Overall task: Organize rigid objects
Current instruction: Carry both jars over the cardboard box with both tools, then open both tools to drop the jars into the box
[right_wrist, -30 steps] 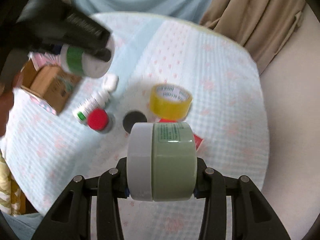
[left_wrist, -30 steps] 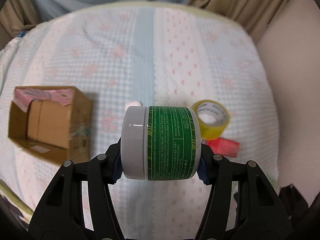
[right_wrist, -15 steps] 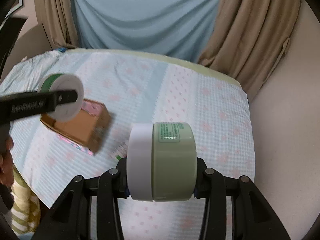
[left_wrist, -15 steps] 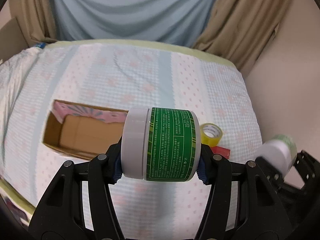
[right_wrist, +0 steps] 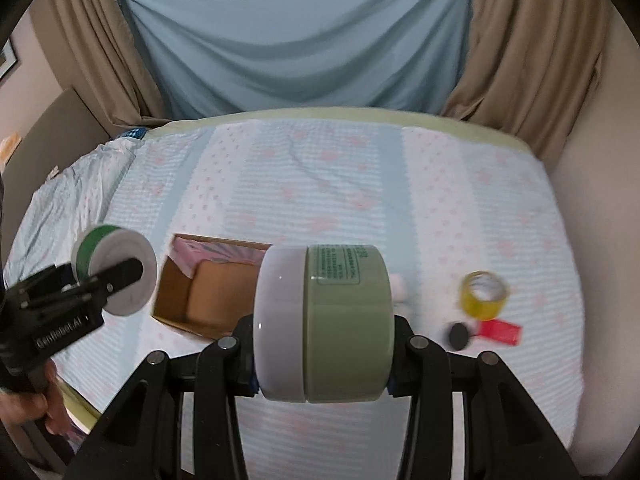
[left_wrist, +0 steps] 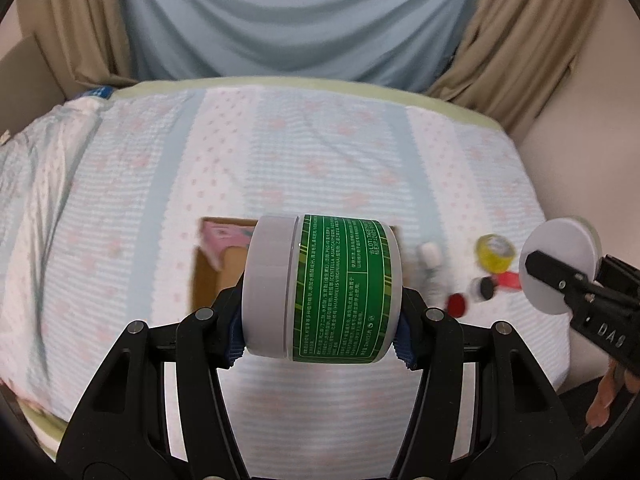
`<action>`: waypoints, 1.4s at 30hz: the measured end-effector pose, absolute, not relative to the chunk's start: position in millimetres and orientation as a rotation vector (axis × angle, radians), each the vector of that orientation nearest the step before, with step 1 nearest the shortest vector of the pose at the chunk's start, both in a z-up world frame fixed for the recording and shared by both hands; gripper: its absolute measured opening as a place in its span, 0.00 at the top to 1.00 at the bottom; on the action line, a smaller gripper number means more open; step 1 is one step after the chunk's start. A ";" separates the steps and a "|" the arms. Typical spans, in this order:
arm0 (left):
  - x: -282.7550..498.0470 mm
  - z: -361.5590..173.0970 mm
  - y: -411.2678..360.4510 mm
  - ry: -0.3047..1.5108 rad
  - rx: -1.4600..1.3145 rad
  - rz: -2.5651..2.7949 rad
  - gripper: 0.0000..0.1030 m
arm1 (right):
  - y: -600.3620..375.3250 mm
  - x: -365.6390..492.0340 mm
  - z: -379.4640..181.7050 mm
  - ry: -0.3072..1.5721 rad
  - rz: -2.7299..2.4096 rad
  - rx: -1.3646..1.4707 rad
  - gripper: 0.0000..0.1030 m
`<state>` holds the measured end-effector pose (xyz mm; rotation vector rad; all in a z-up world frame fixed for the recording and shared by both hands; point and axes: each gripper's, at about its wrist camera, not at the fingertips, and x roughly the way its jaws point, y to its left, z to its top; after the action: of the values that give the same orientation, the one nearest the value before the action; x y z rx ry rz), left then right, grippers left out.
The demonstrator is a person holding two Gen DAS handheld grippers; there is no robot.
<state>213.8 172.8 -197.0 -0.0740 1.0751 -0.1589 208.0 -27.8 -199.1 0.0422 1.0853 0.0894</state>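
While each hand-held gripper is clamped on a jar, both hang above the bed (right_wrist: 400,184) just near of the open cardboard box (right_wrist: 204,300). The left hand-held gripper (left_wrist: 322,330) grips the dark green-labelled jar (left_wrist: 344,288) by lid and base, its long axis lying left to right, white lid to the left. The right hand-held gripper (right_wrist: 322,354) clasps the pale green jar (right_wrist: 344,320) the same way. The box lies just beyond and below both jars, slightly left of the right one; the left hand seems the nearer, its jar overlapping the box opening. A pink packet (right_wrist: 216,254) leans inside the box's far wall, leaving the near floor free. To the right, well apart, lie a yellow tape roll (right_wrist: 482,294), a black cap (right_wrist: 458,336), a red packet (right_wrist: 500,330), a red-capped item (left_wrist: 456,304) and a white bottle (left_wrist: 430,260); none appears to block the way.
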 end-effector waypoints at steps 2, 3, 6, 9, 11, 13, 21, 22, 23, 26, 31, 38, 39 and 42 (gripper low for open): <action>227.0 -211.3 197.9 1.099 -0.061 -0.154 0.48 | -6.1 220.5 -211.5 1.107 0.092 0.063 0.61; 234.3 -220.1 210.7 1.113 -0.053 -0.151 0.48 | 6.0 227.0 -219.3 1.121 0.093 0.066 0.61; 254.0 -242.2 230.8 1.146 -0.034 -0.150 0.48 | 33.0 246.1 -240.9 1.161 0.095 0.073 0.61; 272.4 -268.3 244.6 1.188 -0.022 -0.150 0.48 | 51.6 263.1 -265.9 1.214 0.091 0.090 0.61; 283.9 -286.2 248.4 1.217 -0.017 -0.149 0.48 | 62.6 274.8 -288.4 1.261 0.088 0.104 0.61; 294.3 -302.9 249.6 1.244 -0.014 -0.155 0.48 | 69.5 285.7 -303.5 1.297 0.086 0.113 0.61; 325.1 -371.6 236.3 1.344 0.032 -0.192 0.48 | 75.1 321.4 -384.4 1.445 0.070 0.149 0.61; 327.6 -378.5 233.7 1.355 0.040 -0.196 0.48 | 75.6 323.3 -394.4 1.463 0.067 0.152 0.61; 330.2 -388.5 229.7 1.371 0.054 -0.199 0.48 | 74.8 325.5 -405.5 1.482 0.065 0.157 0.61; 334.2 -412.5 221.7 1.410 0.074 -0.209 0.48 | 71.0 328.5 -436.2 1.532 0.061 0.177 0.61; 340.2 -445.0 212.9 1.497 0.086 -0.211 0.48 | 67.5 329.8 -467.2 1.589 0.064 0.191 0.61; 341.4 -454.4 200.6 1.507 0.158 -0.235 0.48 | 63.6 336.8 -474.9 1.620 0.075 0.217 0.61; 341.1 -452.7 200.4 1.500 0.155 -0.251 0.47 | 63.2 337.1 -473.8 1.614 0.078 0.218 0.61; 336.0 -441.1 199.6 1.465 0.182 -0.282 0.01 | 59.1 337.1 -466.3 1.595 0.091 0.233 0.25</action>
<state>336.0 199.6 -441.1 0.1823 1.4647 -0.2816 337.1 59.1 -466.3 0.2327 1.5950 0.0908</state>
